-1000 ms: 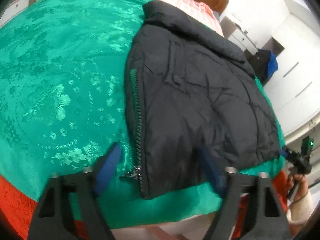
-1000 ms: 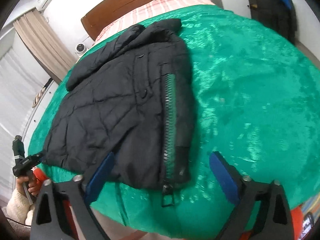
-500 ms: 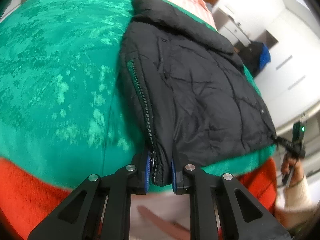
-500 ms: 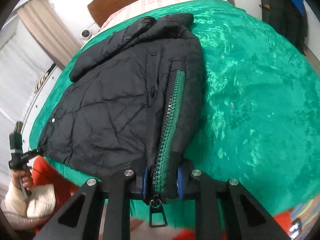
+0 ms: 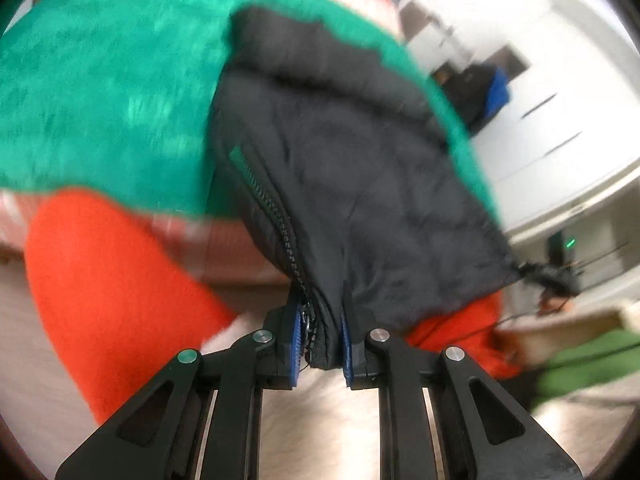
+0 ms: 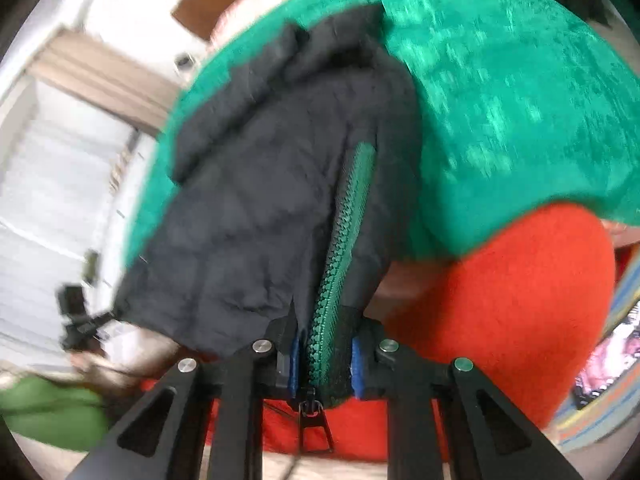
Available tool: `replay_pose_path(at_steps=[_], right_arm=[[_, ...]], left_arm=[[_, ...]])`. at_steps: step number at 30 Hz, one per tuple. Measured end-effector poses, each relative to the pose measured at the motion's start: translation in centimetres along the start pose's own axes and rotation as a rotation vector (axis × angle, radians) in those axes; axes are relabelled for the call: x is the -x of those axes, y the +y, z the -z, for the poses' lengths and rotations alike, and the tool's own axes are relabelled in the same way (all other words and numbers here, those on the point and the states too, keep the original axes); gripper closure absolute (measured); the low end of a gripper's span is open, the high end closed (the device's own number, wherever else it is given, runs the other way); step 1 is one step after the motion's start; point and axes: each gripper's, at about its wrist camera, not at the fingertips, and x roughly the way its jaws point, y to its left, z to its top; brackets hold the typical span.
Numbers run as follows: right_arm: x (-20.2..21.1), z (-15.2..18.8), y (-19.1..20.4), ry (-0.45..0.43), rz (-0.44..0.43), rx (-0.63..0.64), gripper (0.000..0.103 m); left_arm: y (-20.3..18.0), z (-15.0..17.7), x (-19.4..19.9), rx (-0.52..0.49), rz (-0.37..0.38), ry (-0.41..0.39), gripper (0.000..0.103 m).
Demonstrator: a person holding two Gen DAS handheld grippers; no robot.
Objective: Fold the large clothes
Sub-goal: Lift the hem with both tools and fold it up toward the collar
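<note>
A black quilted jacket [image 5: 352,168] lies on the green bedspread [image 5: 100,80], its near hem lifted off the bed's edge. My left gripper [image 5: 318,340] is shut on the hem at its dark zipper [image 5: 276,208]. In the right wrist view the jacket [image 6: 256,200] hangs from my right gripper [image 6: 324,364], which is shut on the hem at the green zipper [image 6: 348,220]; the zipper pull [image 6: 314,424] dangles below. Each view shows the other gripper small and blurred at the far hem corner: right gripper [image 5: 548,276], left gripper [image 6: 80,320].
An orange-red cloth [image 5: 108,280] hangs over the bed's near side below the bedspread [image 6: 520,100]. A wooden headboard [image 6: 208,12] and a curtain [image 6: 100,80] stand at the back. White cupboards [image 5: 560,100] with dark clothes [image 5: 480,88] are on the right. Both views are motion-blurred.
Both grippers went from open over the hem to shut on it at the zipper edges. They then rose and drew back, lifting the jacket's near end off the bed.
</note>
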Motion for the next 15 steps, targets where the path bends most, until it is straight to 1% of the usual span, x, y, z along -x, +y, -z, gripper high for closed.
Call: replay_pose_path(at_steps=[2,4,5,6,7,9,11,12,13,14,15], right_arm=[[1.4,-2.4,0.9,-0.06,-0.055,0.012,0.085],[2.4,-6.2,2.1,-0.12,-0.094,0.058,0.085],[2.7,-8.9,3.0,-0.152,-0.109,0.088,0.085],[2.7,-10.8,3.7,-0.171,-0.117,0.115,0.085],[2.6,-13.7,4.5,-0.196,-0.117,0.155,0.085],[1.8,-18.0,6.0,-0.23,-0.11,0.18,0.085],[0.4,-23.3,6.5,-0.27,-0.092,0.175,0.085],[-0.4,-25.5,6.6,-0.286,-0.081,0.167,0.085],[-1.5,-27.4,7.0,-0.295,-0.074,0.162,0.085],[-2.8,-30.0,6.8,-0.331,-0.061,0.14,0.083],[-3.7,-31.4,6.3,-0.356,-0.059,0.108,0.081]], left_arm=[[-1.1,-2.9,1.5,-0.036,0.035,-0.071,0.089],[-2.0,-7.1,2.4,-0.092,0.069,-0.143,0.089],[-2.4,-9.1,2.4,-0.111,0.079,-0.168,0.089],[-2.8,-11.6,2.3,-0.137,0.086,-0.201,0.089],[-3.3,-14.1,2.0,-0.163,0.081,-0.236,0.089],[-4.0,-19.2,0.8,-0.185,0.065,-0.289,0.089],[-3.9,-25.4,-1.6,-0.155,0.042,-0.348,0.088],[-3.8,-27.7,-2.9,-0.143,0.015,-0.367,0.082],[-3.8,-29.9,-4.4,-0.137,-0.025,-0.375,0.08],[-3.8,-32.8,-6.6,-0.126,-0.095,-0.375,0.063],[-3.5,-34.6,-8.3,-0.116,-0.174,-0.374,0.026]])
